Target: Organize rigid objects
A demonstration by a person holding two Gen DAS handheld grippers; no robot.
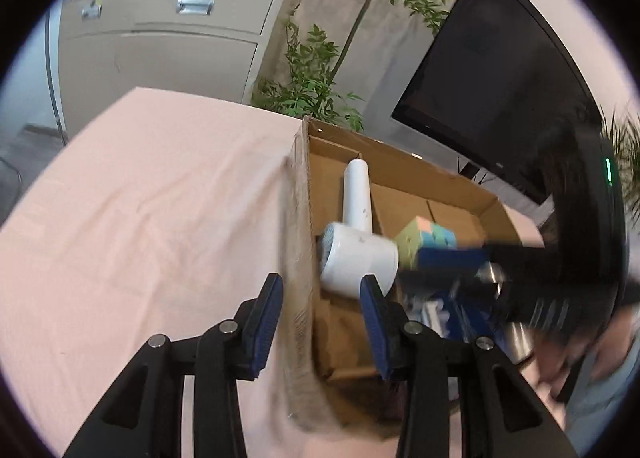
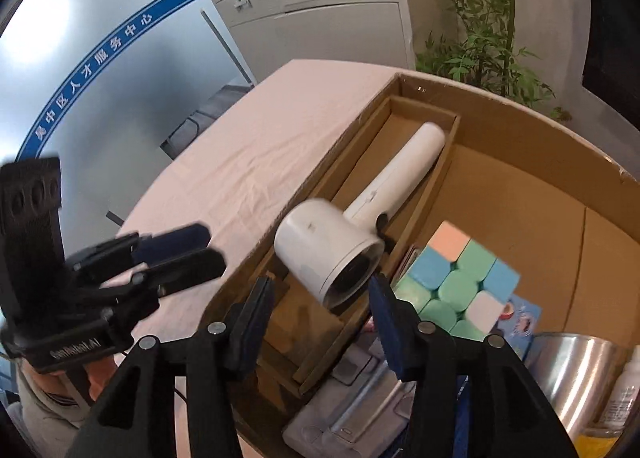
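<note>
**A:** What have I got under the left gripper?

**B:** From where I sit, its jaws stand spread and straddle the near wall of the cardboard box: one blue pad outside over the pink tablecloth, the other inside. I can't see either pad pressing the cardboard, and nothing is pinched.

**A:** And the right gripper?

**B:** Also spread, with nothing between the pads. It hangs over the box's near-left corner, and the white hair dryer lies just beyond its tips.

**A:** Where exactly is the dryer?

**B:** Inside the box, in the narrow cardboard tray along the left wall. Its handle points toward the far corner, and its barrel sits at the near end with the open nozzle facing my right wrist camera.

**A:** Anything else in there?

**B:** A pastel puzzle cube just right of the tray, resting on a pile of things. Near it I see a steel cup, a small white bottle at the right edge, and a grey device in the near part of the box.

**A:** Where does the box stand?

**B:** At the right edge of the table, beside a potted plant.
</note>
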